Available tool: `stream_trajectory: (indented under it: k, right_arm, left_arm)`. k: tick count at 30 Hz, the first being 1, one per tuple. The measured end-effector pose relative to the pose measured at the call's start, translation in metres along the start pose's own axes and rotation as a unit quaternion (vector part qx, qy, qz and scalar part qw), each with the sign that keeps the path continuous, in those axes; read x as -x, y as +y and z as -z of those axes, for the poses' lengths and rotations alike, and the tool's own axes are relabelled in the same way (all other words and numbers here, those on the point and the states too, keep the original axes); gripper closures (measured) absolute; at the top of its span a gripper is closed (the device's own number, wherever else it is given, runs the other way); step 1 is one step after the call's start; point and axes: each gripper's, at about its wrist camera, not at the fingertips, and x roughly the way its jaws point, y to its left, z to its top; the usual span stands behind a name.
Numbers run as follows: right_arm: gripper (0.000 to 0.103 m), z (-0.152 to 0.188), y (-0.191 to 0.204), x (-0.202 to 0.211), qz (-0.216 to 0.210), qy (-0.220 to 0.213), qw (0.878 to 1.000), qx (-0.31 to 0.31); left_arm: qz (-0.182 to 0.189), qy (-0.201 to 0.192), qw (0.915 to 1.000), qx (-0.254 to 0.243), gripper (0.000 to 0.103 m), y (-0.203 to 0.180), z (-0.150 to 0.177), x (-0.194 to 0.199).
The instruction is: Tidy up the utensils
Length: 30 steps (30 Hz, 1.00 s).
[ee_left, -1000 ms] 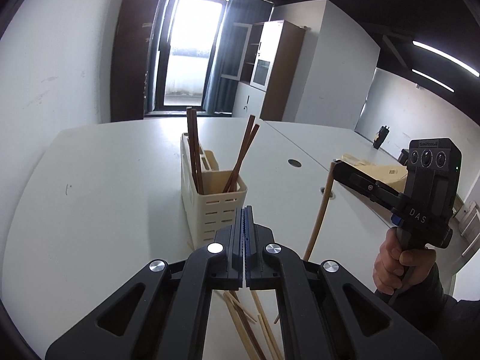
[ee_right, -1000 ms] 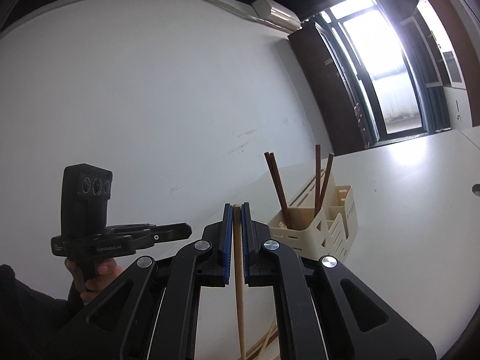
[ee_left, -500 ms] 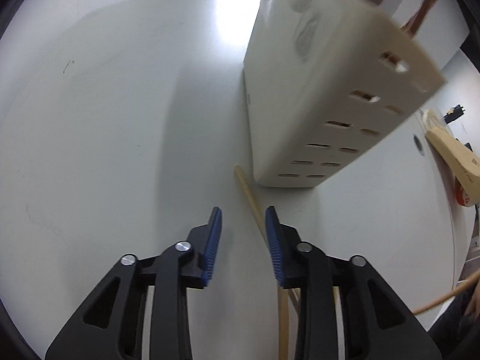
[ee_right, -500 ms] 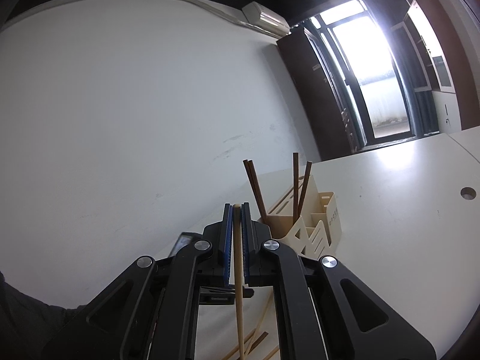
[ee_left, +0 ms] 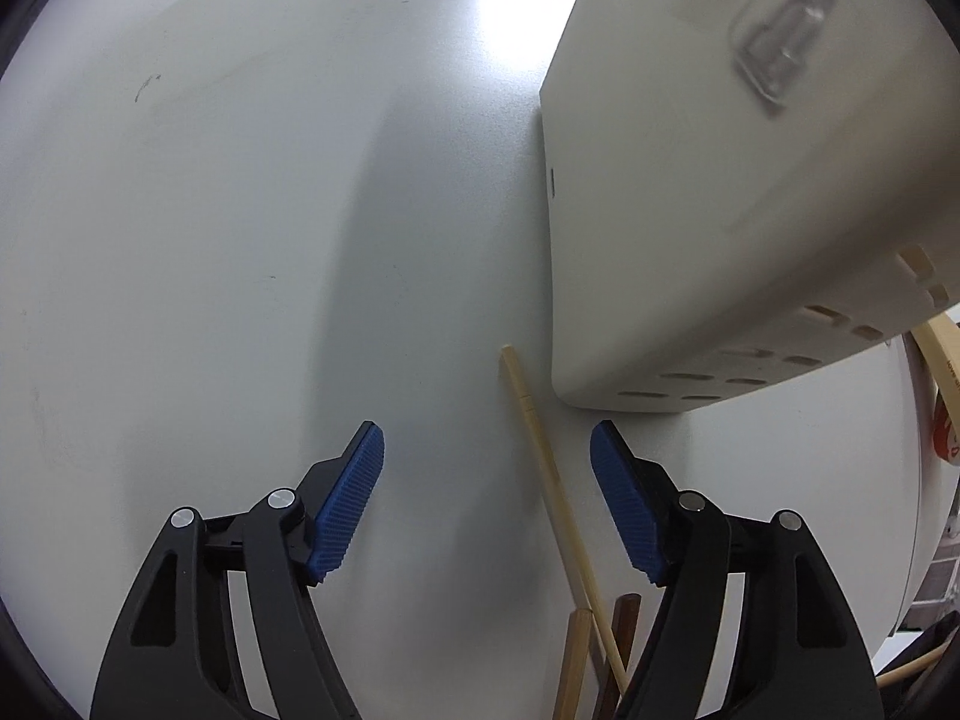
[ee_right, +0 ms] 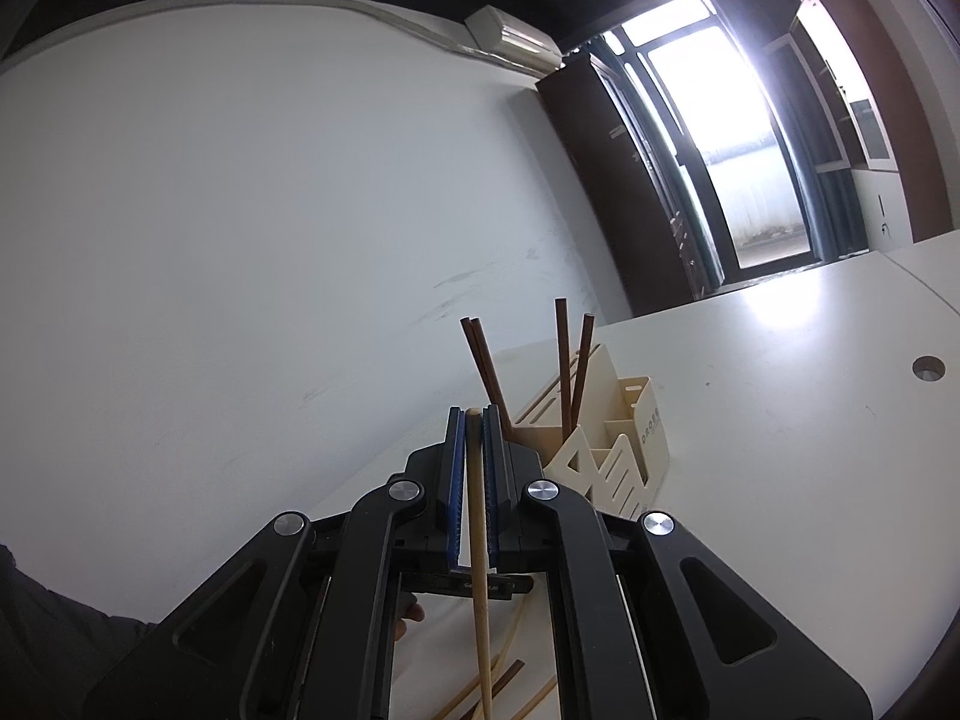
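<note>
Left claw (ee_left: 487,462): spread wide, holding nothing, pointed down at the white bench (ee_left: 210,240). A pale chopstick (ee_left: 543,456) lies flat on the bench in the gap between my blue pads (ee_left: 351,501), touching neither. Its tip ends just beside the lower left corner of the cream utensil holder (ee_left: 720,210), which fills the upper right of the left wrist frame. More loose sticks (ee_left: 600,654) sit at bottom centre, one pale and one dark, crossing under the pale chopstick.

Right claw (ee_right: 474,480): nearly closed, clamped on a light wooden chopstick (ee_right: 480,570) that runs along the pads, top end just past the tips, lower end off the bottom edge. Beyond the tips, centre frame, the holder (ee_right: 624,438) stands upright on the bench with four dark chopsticks (ee_right: 567,360) in its back compartment. Loose sticks (ee_right: 504,678) on the bench at bottom centre.
</note>
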Motion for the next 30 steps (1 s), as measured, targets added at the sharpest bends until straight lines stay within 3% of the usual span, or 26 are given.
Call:
stream_trajectory:
  k: [3,4,6,7,8,14,19,25,30]
  right_arm:
    - [0.097,0.001,-0.002,-0.001,-0.001,0.0,1.0,-0.002]
    - [0.097,0.001,-0.002,-0.001,0.0,0.001,1.0,-0.003]
    - [0.097,0.001,-0.003,0.0,0.0,0.001,1.0,-0.004]
    - [0.097,0.0,-0.002,0.001,0.0,0.0,1.0,-0.004]
    - [0.097,0.0,-0.002,0.002,0.0,0.0,1.0,-0.004]
    - [0.097,0.001,-0.003,0.003,-0.001,-0.003,1.0,-0.008]
    - [0.097,-0.002,0.001,0.009,-0.005,-0.014,1.0,-0.005]
    - [0.097,-0.013,0.008,0.016,-0.008,-0.04,0.999,0.006]
    - [0.097,-0.032,0.024,0.011,-0.013,-0.053,0.998,0.035]
  left_arm:
    - [-0.023,0.006,0.9997,-0.003,0.036,-0.007,0.0,-0.009]
    - [-0.038,-0.003,0.9993,-0.007,0.043,-0.01,-0.001,-0.009]
    - [-0.05,-0.008,0.9987,-0.007,0.064,-0.013,-0.001,-0.01]
    - [-0.044,-0.006,0.999,-0.008,0.086,-0.014,-0.002,-0.011]
    - [-0.032,0.001,0.9995,-0.006,0.096,-0.013,-0.002,-0.011]
    - [-0.012,0.008,0.9999,-0.008,0.099,-0.007,0.001,-0.012]
    - [0.015,-0.02,0.9997,0.0,0.099,0.006,0.01,0.019]
    - [0.064,-0.122,0.9904,-0.011,0.099,0.01,0.022,0.114]
    - [0.082,-0.233,0.9682,-0.037,0.099,-0.005,0.038,0.203]
